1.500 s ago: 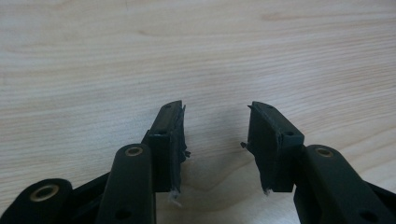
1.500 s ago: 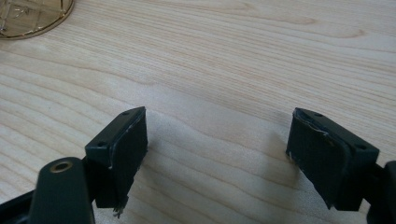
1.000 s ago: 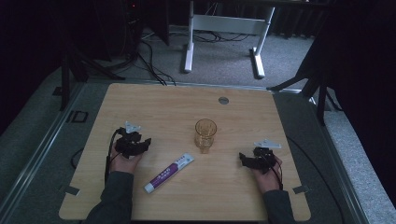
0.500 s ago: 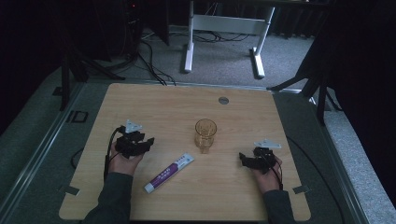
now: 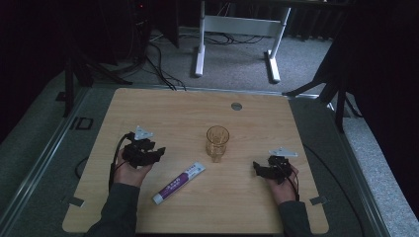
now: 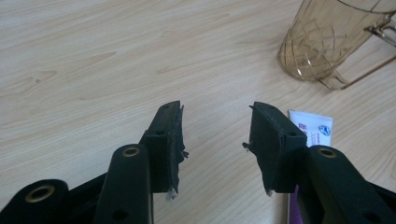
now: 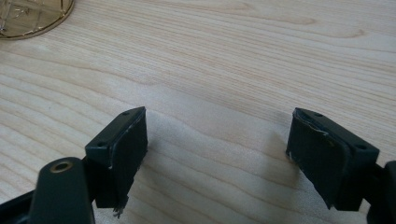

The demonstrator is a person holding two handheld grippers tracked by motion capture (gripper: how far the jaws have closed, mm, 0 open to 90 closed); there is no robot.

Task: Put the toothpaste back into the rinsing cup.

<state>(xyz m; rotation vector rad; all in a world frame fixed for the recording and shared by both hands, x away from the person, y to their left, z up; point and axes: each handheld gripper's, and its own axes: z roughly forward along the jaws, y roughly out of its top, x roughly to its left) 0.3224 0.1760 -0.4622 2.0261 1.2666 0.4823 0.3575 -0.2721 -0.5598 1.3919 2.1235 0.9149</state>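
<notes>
Now the left tongs have lifted toward the toothpaste tube, wide and empty; the right tongs rest wide, empty too.

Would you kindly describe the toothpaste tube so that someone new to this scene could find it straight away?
Start from the wooden table and find the amber glass standing near its middle. Just in front of it and to the left, between the glass and the left gripper, lies the tube, flat and slanted. It is the one white-and-purple thing there.
</notes>
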